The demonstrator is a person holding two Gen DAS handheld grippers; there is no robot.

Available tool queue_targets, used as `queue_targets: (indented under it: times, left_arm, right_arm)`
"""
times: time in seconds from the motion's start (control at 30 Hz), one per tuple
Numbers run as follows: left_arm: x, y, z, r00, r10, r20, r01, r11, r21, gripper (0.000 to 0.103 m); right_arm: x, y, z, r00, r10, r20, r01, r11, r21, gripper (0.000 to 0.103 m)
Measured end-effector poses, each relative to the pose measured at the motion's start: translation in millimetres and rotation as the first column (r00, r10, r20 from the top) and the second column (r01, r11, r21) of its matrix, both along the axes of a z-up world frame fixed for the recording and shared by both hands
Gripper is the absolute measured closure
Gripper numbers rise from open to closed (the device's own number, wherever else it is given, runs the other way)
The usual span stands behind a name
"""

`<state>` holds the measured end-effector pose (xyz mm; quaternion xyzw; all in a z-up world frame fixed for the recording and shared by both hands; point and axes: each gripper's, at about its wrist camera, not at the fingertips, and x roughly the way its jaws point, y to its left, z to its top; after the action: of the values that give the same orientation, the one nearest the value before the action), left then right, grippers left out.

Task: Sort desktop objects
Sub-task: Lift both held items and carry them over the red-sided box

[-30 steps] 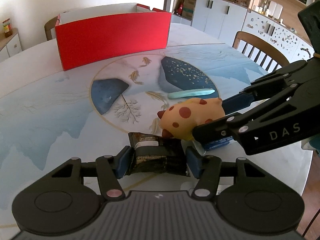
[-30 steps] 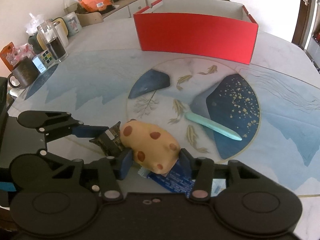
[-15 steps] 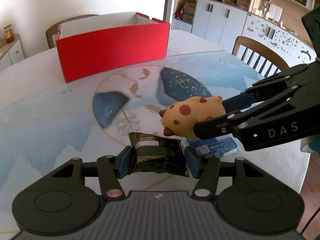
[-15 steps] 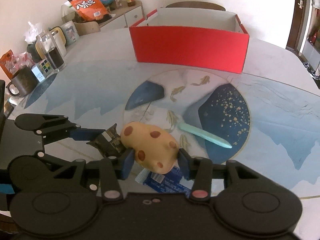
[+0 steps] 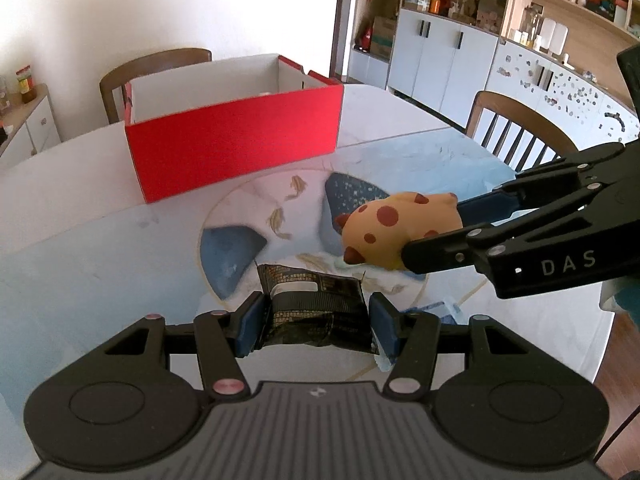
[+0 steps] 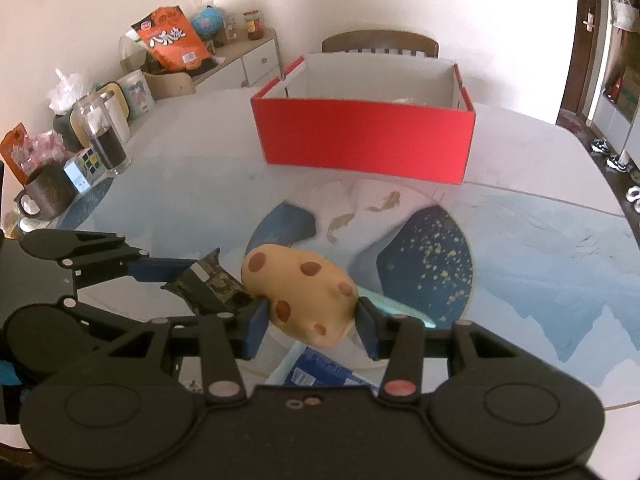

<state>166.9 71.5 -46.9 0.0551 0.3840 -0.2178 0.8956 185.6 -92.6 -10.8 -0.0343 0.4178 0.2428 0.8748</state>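
Left wrist view: red box (image 5: 236,152) ahead and leftward, long side broadside, open top up; left gripper (image 5: 316,320) nearer, pinching dark snack packet (image 5: 316,312) clear of table (image 5: 80,248). Rightward, right gripper (image 6: 310,316) clamped on spotted yellow toy (image 6: 300,292), likewise aloft, slightly farther from box.

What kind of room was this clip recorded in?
Most likely a home dining room: a round table with wooden chairs, white cabinets under cluttered shelves, and snacks and mugs on a sideboard.
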Motion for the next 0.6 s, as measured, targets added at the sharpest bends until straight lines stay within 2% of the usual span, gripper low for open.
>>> queue_targets:
  times: [0.6]
  left_arm:
    - [26,-1,58,0.998,0.019,0.056,-0.018,1.000,-0.005,0.047]
  right_arm:
    - [20,-13,47,0.996,-0.034,0.078,0.034,0.999,0.011,0.057]
